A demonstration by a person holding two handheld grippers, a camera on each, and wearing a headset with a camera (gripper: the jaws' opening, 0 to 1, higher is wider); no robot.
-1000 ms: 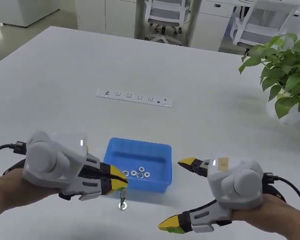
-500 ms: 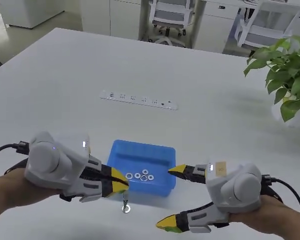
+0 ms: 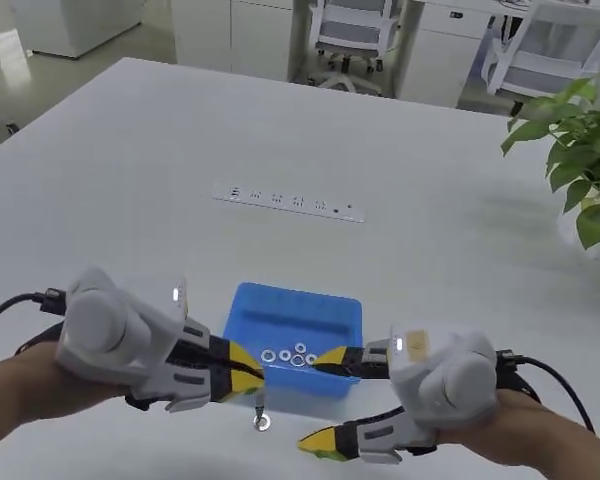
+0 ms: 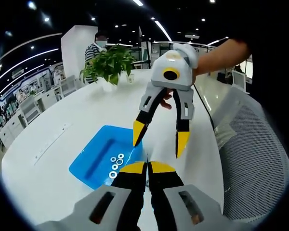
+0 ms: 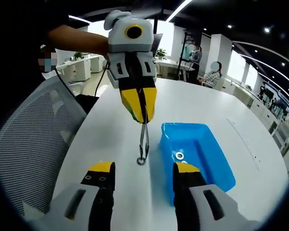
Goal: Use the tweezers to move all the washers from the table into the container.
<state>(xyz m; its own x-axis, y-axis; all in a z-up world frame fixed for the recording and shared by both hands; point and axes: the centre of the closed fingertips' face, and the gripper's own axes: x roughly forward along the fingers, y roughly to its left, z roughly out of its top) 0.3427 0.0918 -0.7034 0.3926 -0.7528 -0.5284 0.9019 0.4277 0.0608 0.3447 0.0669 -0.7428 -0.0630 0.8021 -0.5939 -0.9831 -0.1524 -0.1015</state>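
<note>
My left gripper (image 3: 248,368) is shut on thin metal tweezers (image 3: 258,400), which point down just in front of the blue container (image 3: 305,312). The tweezer tips meet a single washer (image 3: 263,423) on the white table; whether they pinch it I cannot tell. Several washers (image 3: 292,356) lie inside the container. My right gripper (image 3: 320,400) stands open close to the right, one jaw over the container's front corner. In the right gripper view the left gripper (image 5: 138,103), the tweezers (image 5: 143,137) and the washer (image 5: 141,160) sit straight ahead between my open right gripper (image 5: 143,168) jaws.
A white power strip (image 3: 290,201) lies further back on the table (image 3: 180,150). A potted plant (image 3: 580,140) stands at the right edge. Office chairs (image 3: 345,35) stand past the far edge, and a mesh chair (image 5: 29,144) sits beside the near edge.
My right gripper has moved left, toward the tweezers and the container's front corner. The left gripper, tweezers and washer have stayed about where they were.
</note>
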